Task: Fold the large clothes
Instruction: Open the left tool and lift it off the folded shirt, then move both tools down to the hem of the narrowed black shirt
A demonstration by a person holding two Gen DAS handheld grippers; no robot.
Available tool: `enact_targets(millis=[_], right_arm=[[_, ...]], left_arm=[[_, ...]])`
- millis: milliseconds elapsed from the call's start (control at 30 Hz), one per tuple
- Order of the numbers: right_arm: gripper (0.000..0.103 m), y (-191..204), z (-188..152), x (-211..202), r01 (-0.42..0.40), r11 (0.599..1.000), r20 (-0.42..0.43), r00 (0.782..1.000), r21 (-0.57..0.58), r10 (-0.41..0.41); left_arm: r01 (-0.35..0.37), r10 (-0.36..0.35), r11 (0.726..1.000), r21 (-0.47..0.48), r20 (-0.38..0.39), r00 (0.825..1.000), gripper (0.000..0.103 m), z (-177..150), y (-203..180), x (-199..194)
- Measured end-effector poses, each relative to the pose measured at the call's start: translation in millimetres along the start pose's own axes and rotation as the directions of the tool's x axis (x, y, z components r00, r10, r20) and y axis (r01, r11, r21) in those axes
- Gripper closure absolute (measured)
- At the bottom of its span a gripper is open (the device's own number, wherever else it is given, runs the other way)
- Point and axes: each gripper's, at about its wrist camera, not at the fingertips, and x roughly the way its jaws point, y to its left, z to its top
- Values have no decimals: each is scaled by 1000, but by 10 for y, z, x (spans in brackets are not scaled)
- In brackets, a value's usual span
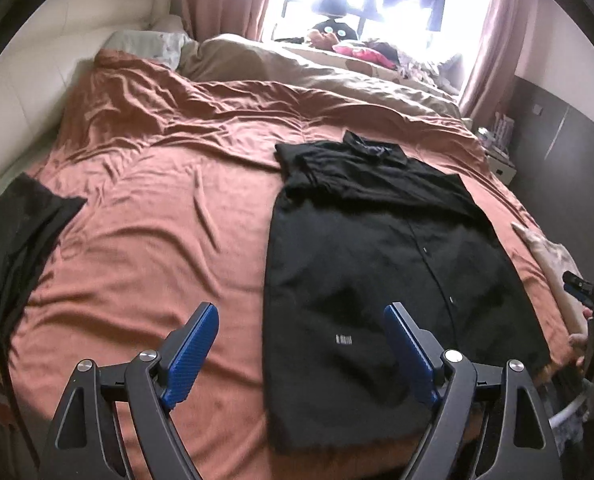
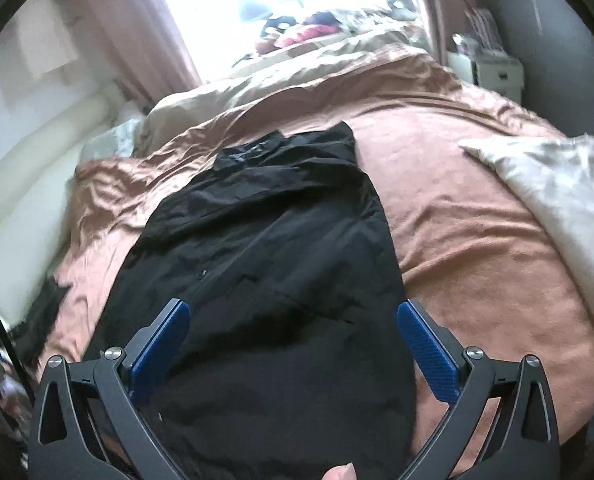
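Note:
A black button-up shirt [image 1: 381, 264] lies flat on the rust-coloured bedspread [image 1: 157, 216], sleeves folded in across the chest, collar at the far end. It also shows in the right wrist view [image 2: 269, 264]. My left gripper [image 1: 301, 344] is open and empty above the shirt's near left edge. My right gripper [image 2: 293, 344] is open and empty above the shirt's lower part; the bedspread [image 2: 477, 240] lies to its right. The right gripper's tip shows at the edge of the left wrist view [image 1: 581, 288].
Another black garment [image 1: 17, 236] lies at the bed's left edge. A whitish cloth [image 2: 557, 192] lies at the bed's right side. A beige duvet [image 1: 297, 68] and clutter lie by the bright window. A white nightstand [image 2: 493, 68] stands at the far right.

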Motion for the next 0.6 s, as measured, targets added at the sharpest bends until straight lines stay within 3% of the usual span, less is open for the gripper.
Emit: enact_targets(millis=[133, 400, 500, 600], right_arm=[[0, -11, -196, -249, -5, 1000, 5, 1000, -25, 5], [0, -180, -418, -594, -7, 1000, -3, 1000, 26, 7], [0, -246, -496, -695, -18, 999, -1, 1000, 44, 18], [0, -292, -569, -723, -37, 998, -14, 999, 50, 38]], left_arm=[[15, -15, 1000, 3, 25, 1000, 0, -219, -6, -249], [47, -51, 998, 46, 101, 994, 0, -497, -145, -741], [20, -25, 999, 37, 154, 988, 0, -579, -154, -883], [53, -57, 998, 25, 163, 985, 0, -663, -121, -958]])
